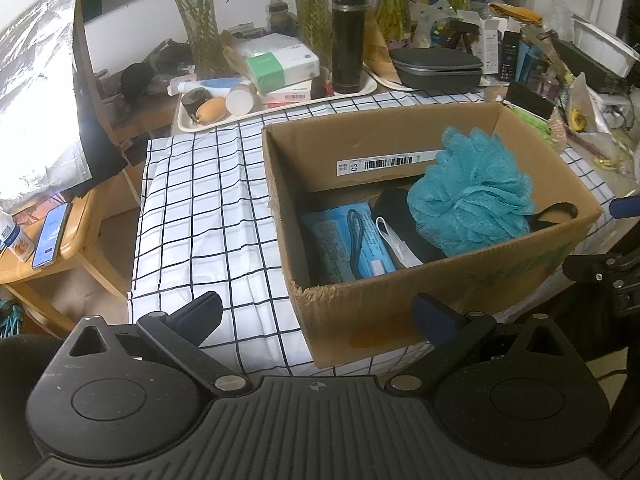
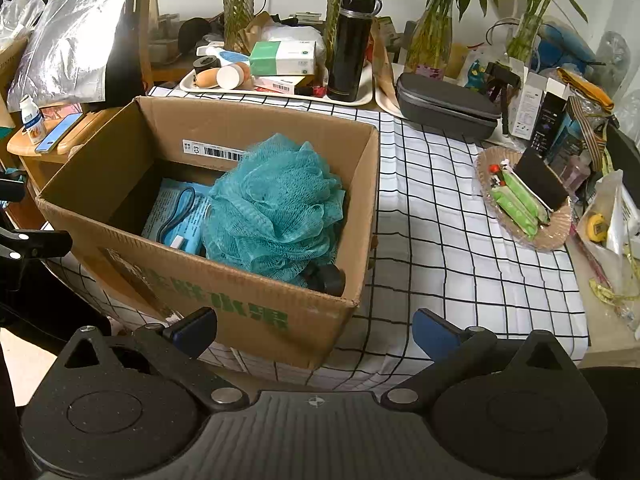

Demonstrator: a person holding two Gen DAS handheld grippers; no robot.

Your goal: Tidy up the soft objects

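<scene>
An open cardboard box (image 1: 440, 288) (image 2: 224, 296) stands on a checked tablecloth. Inside lies a teal mesh bath puff (image 1: 476, 190) (image 2: 276, 208), resting on a black item (image 1: 396, 208). Beside it sits a blue packet (image 1: 344, 240) (image 2: 180, 216) with a dark cord across it. My left gripper (image 1: 316, 316) is open and empty, held in front of the box's near left corner. My right gripper (image 2: 316, 332) is open too, empty, hovering before the box's near right corner. The other gripper's fingers (image 1: 600, 268) show at the right edge of the left wrist view.
A tray (image 1: 280, 104) with tissues, tubes and a black flask (image 1: 349, 40) stands behind the box. A grey zip case (image 2: 444, 108) and a woven basket (image 2: 524, 204) with green packets sit to the right. A wooden side table (image 1: 48, 256) holds a phone at left.
</scene>
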